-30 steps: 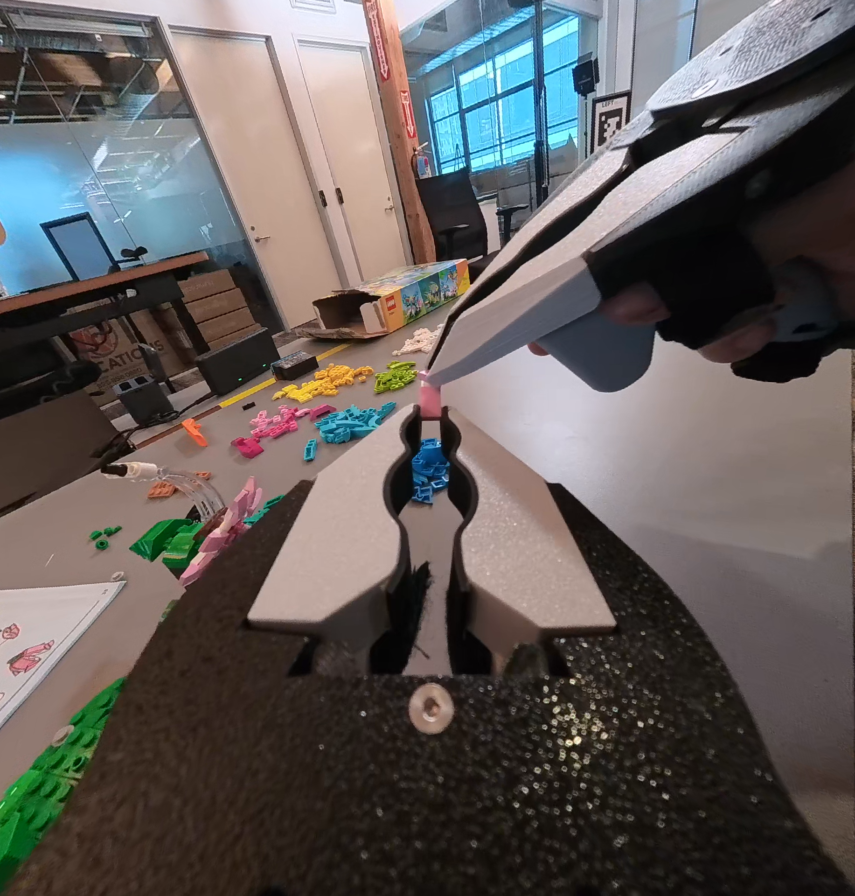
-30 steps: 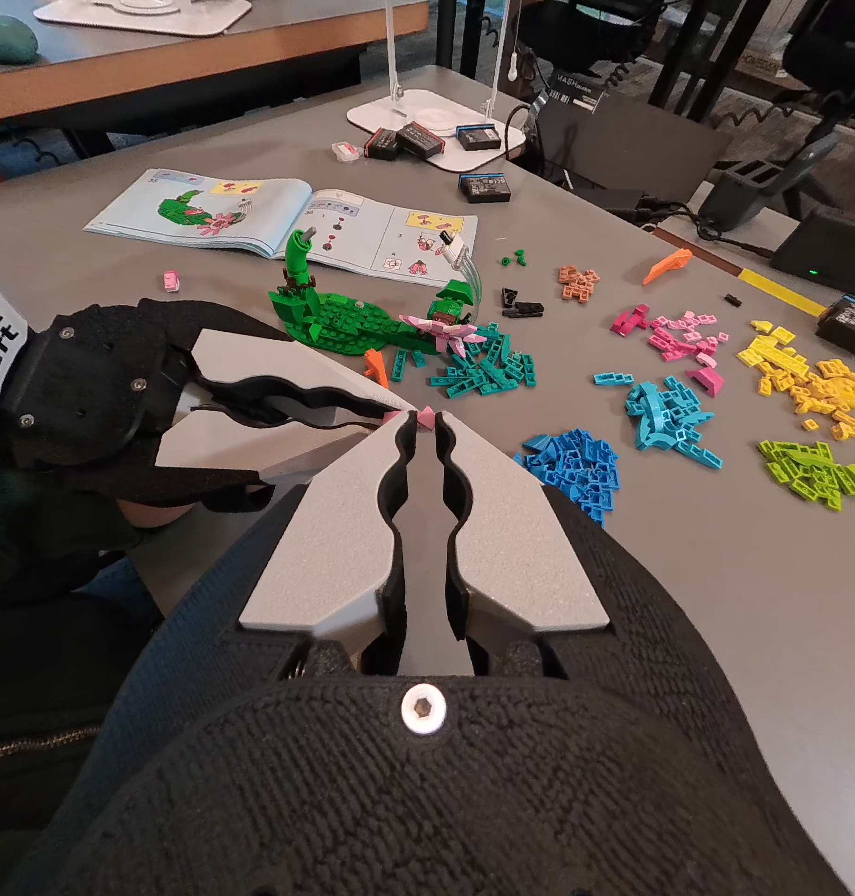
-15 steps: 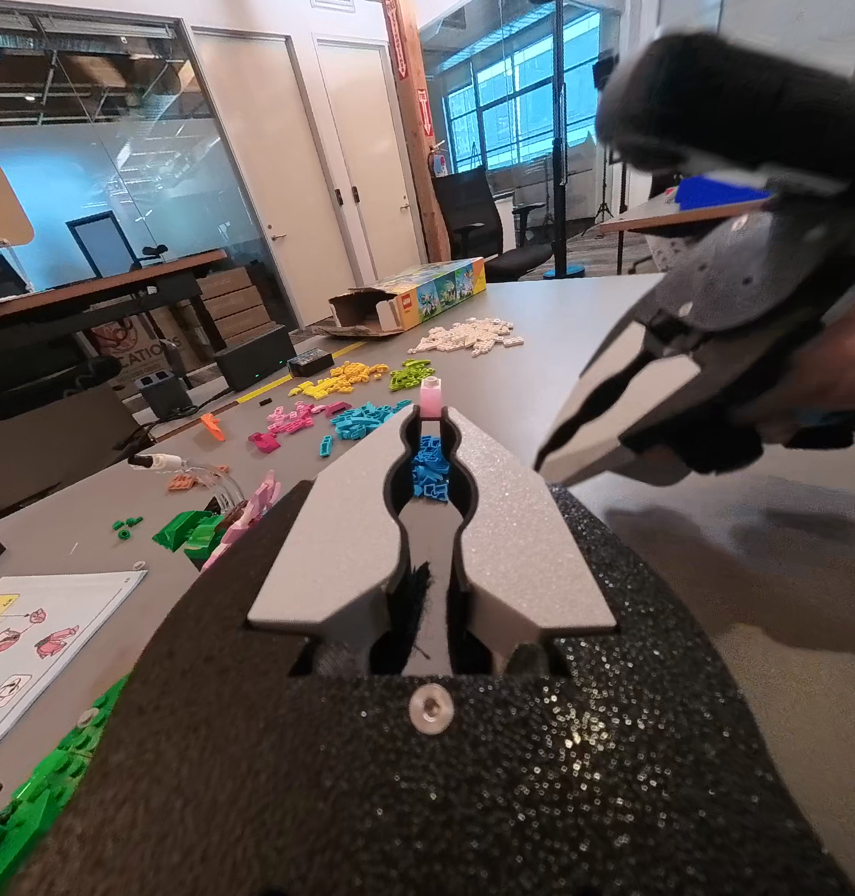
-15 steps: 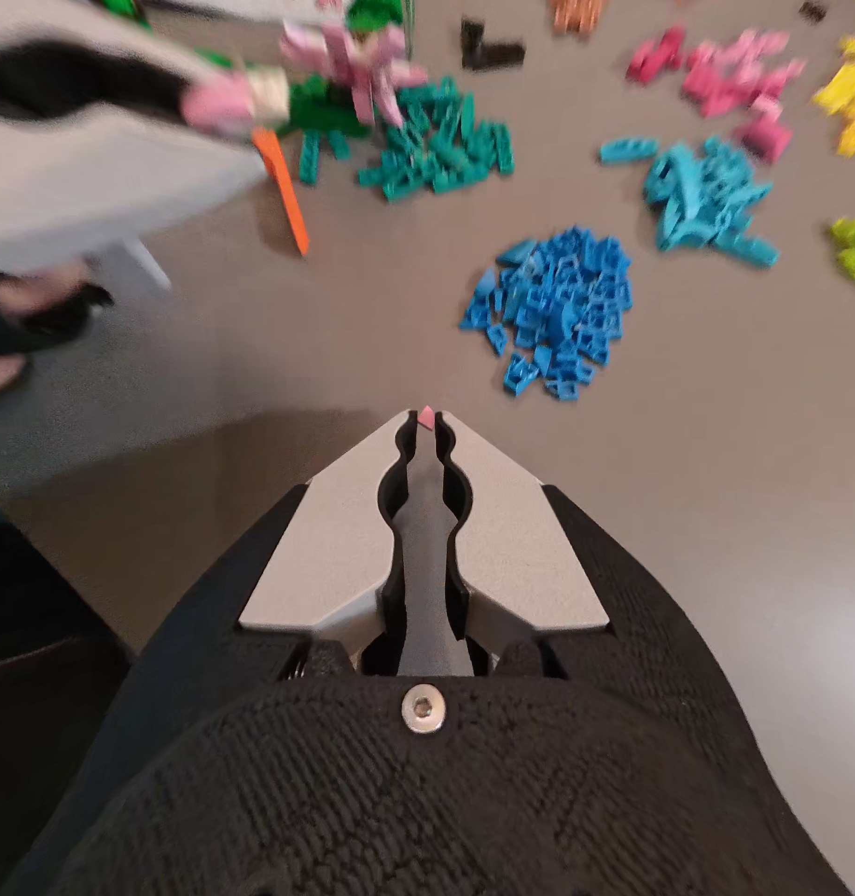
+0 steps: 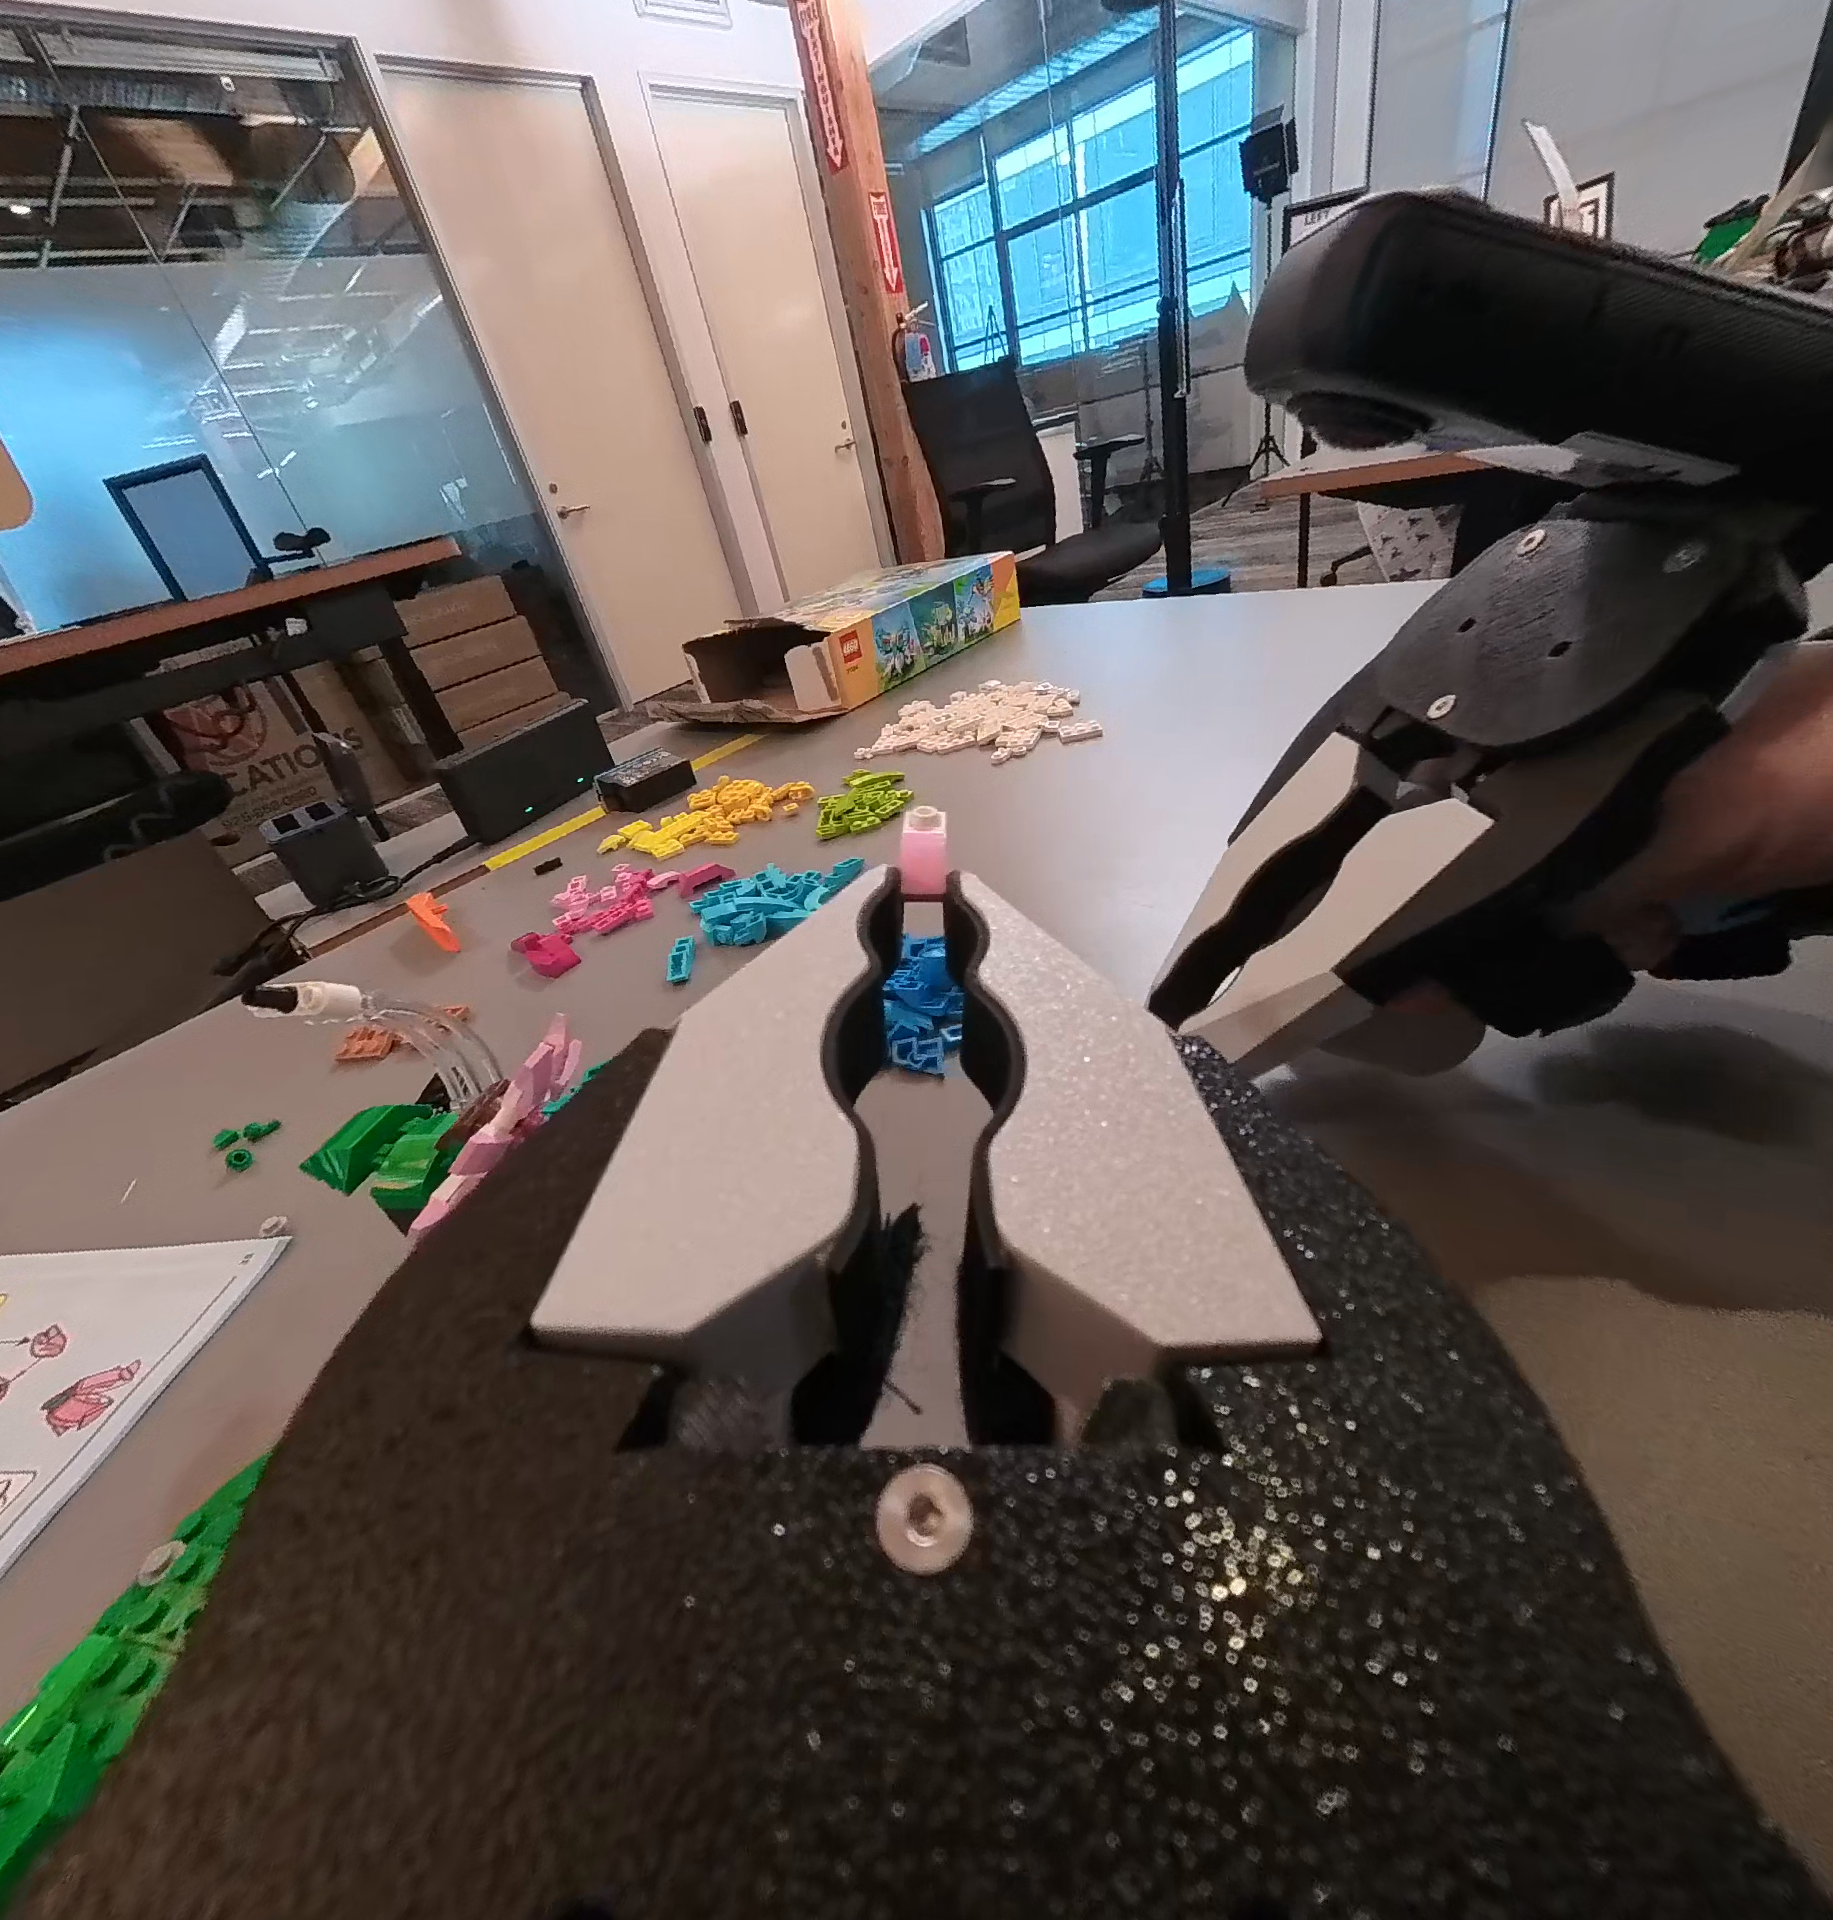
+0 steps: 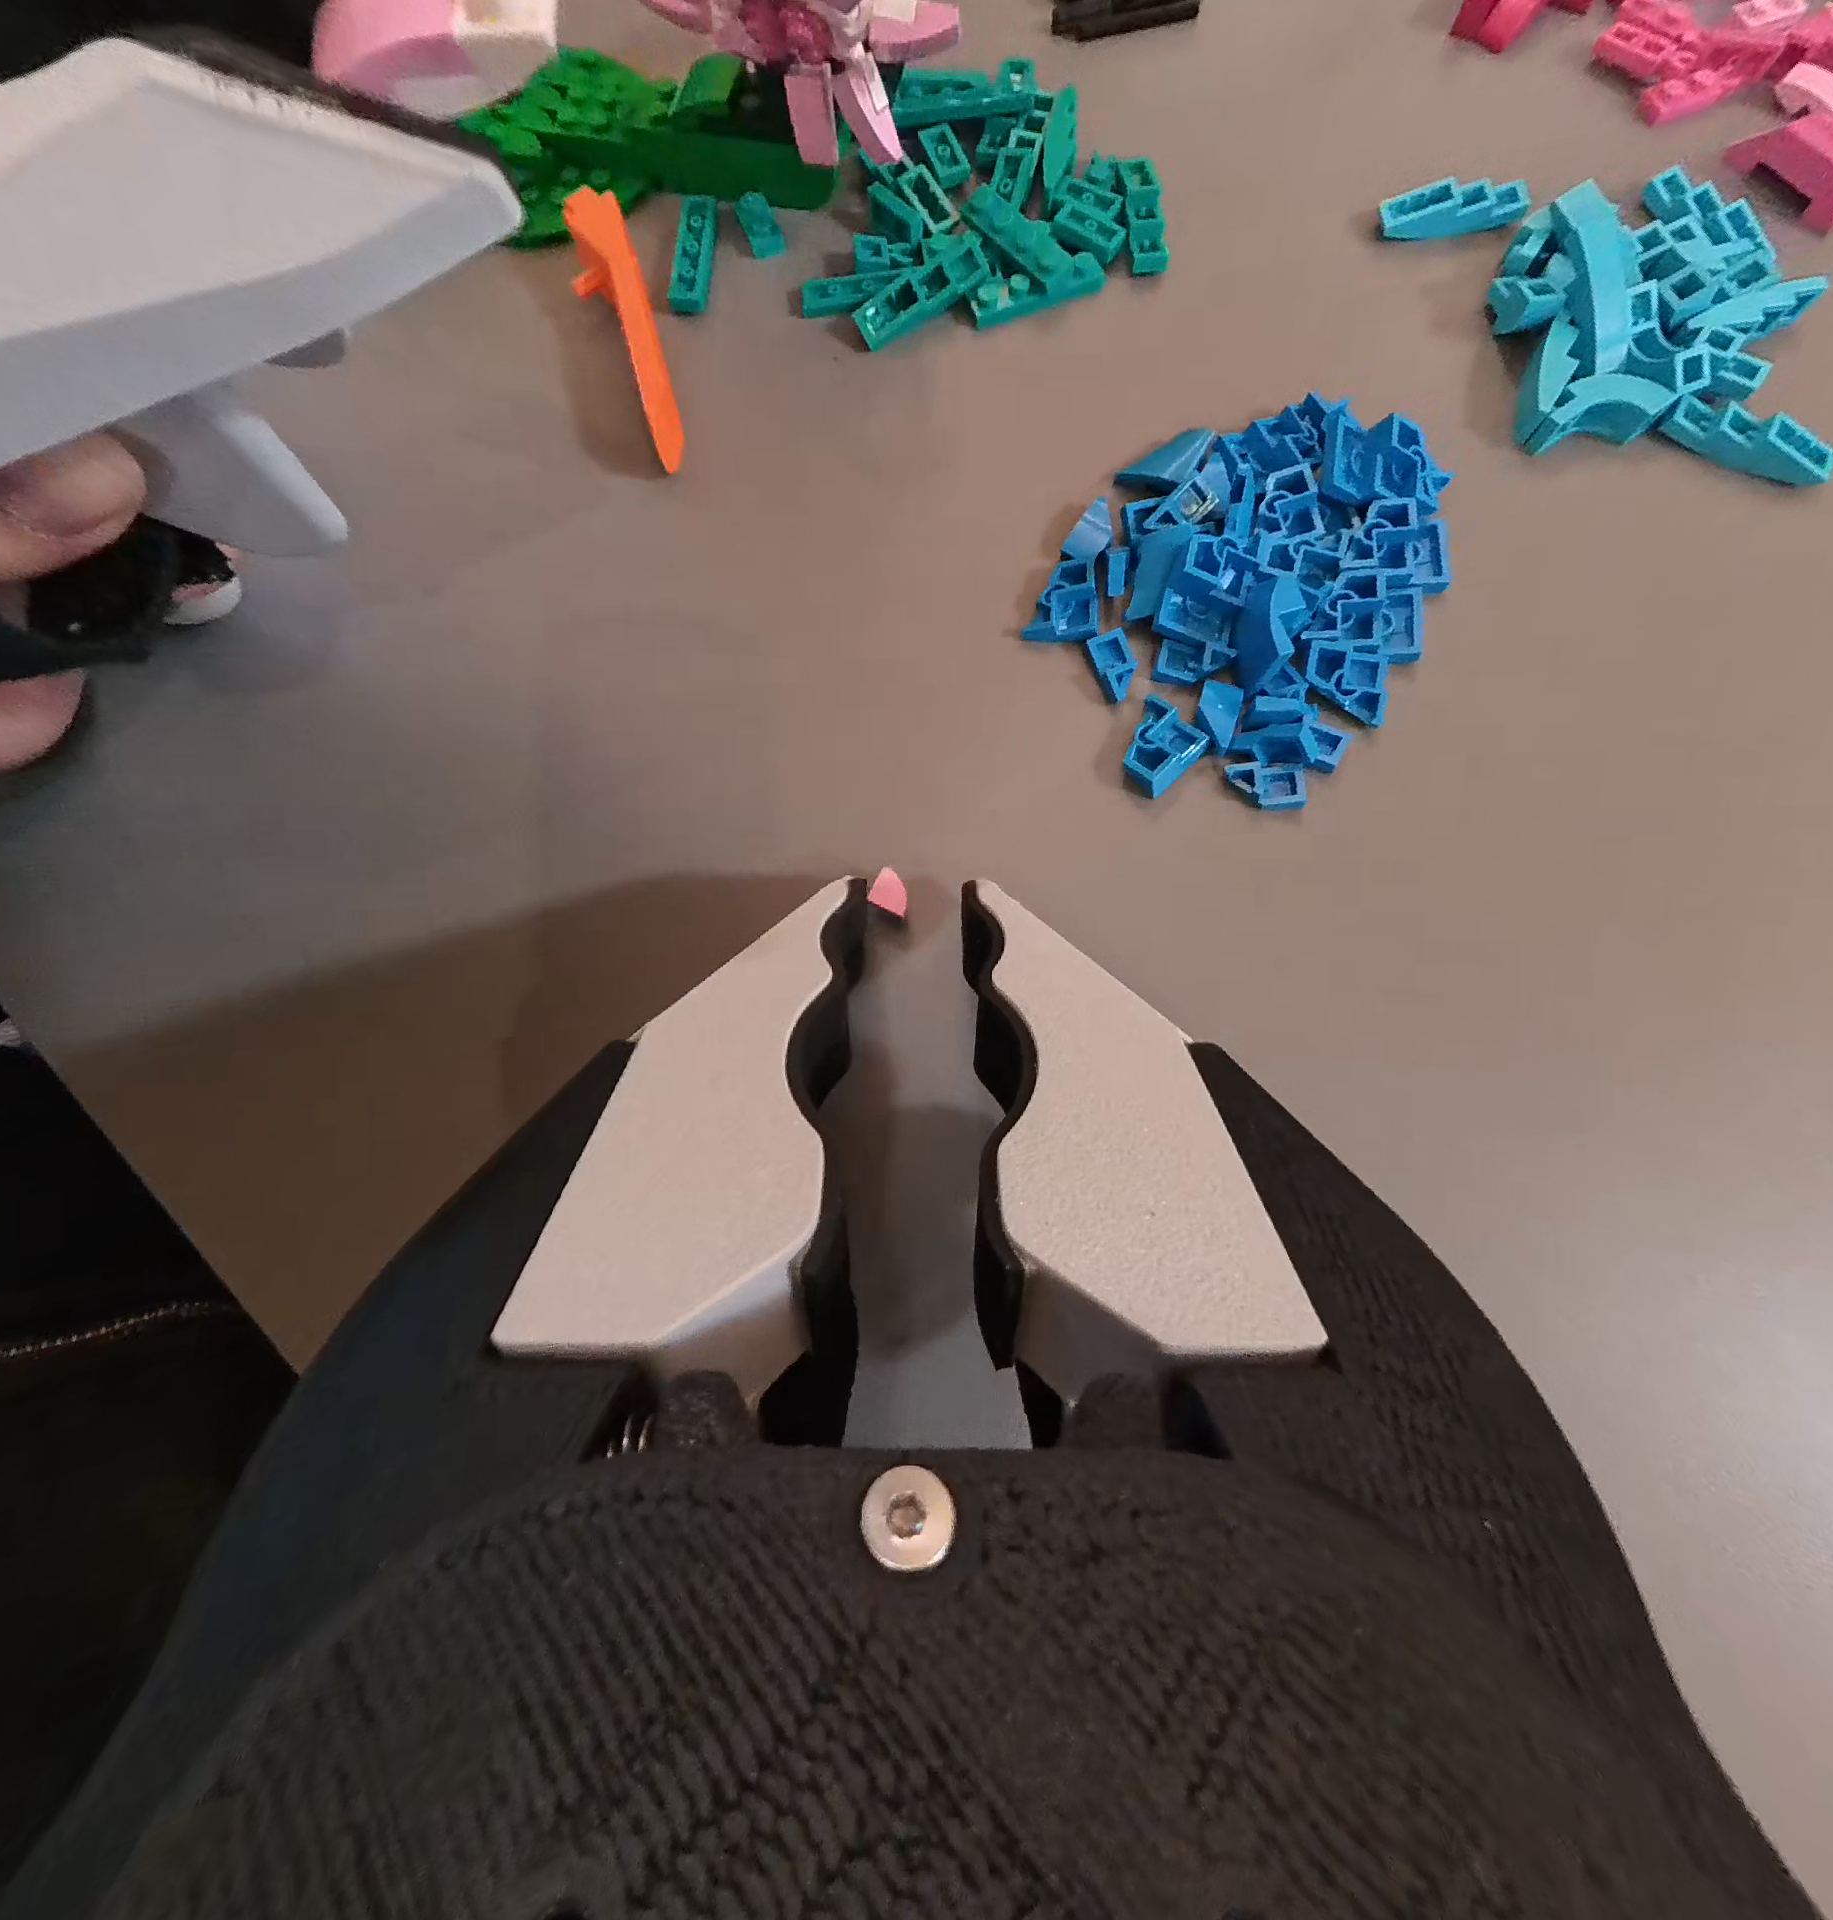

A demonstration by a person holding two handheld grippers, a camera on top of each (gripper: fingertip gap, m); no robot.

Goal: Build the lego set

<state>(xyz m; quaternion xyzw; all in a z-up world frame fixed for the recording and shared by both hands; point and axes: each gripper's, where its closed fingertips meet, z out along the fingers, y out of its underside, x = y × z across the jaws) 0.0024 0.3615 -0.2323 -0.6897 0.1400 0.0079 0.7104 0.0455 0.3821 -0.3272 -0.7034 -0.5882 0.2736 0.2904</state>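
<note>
My left gripper [image 5: 923, 883] is shut on a small pink brick [image 5: 922, 860] that stands up from its fingertips, held above the table. It also shows at the top left of the right wrist view [image 6: 216, 208], blurred. My right gripper [image 6: 907, 899] is low over the grey table [image 6: 683, 727] with its jaws a little apart. A tiny pink piece [image 6: 887, 894] sits at the tip of its left finger; I cannot tell whether it rests on the table. The right gripper shows at the right of the left wrist view [image 5: 1182, 1013].
A green build with a pink flower [image 6: 704, 135], an orange piece [image 6: 626, 312], and teal [image 6: 995, 239], blue [image 6: 1276, 592], light blue [image 6: 1660, 322] and magenta [image 6: 1722, 83] piles lie ahead. Farther off lie a box [image 5: 870, 644], white pieces [image 5: 985, 717] and a booklet [image 5: 81, 1371]. There is about 11 cm between the tips of the two grippers.
My right gripper has pulled away from the left one and dropped toward the table. Its jaws have opened, so the tiny pink piece is no longer pinched. The left gripper still holds its pink brick.
</note>
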